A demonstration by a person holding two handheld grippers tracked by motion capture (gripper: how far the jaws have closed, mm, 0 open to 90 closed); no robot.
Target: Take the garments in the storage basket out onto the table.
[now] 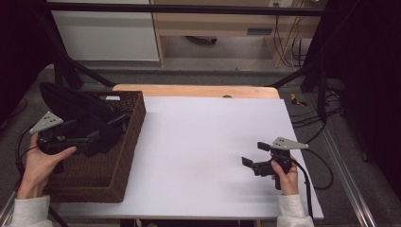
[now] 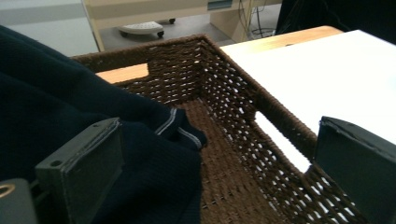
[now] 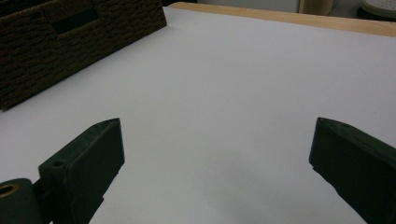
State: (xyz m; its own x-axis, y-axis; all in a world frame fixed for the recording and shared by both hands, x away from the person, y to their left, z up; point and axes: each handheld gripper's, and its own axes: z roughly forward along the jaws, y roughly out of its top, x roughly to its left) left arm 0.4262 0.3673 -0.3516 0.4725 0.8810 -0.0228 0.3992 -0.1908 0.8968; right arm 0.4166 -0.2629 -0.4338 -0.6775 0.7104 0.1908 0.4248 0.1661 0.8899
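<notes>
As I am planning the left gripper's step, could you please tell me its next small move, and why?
Probably close the left gripper on the dark navy knitted garment: its jaws stand open, the cloth lies against one, inside the brown woven basket.

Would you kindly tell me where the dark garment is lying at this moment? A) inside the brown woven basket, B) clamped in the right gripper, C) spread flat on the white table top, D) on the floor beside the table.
A: the dark garment lies inside the brown woven basket, draped up against its wall, with the left gripper open over it and the right gripper open above the bare white table top.
</notes>
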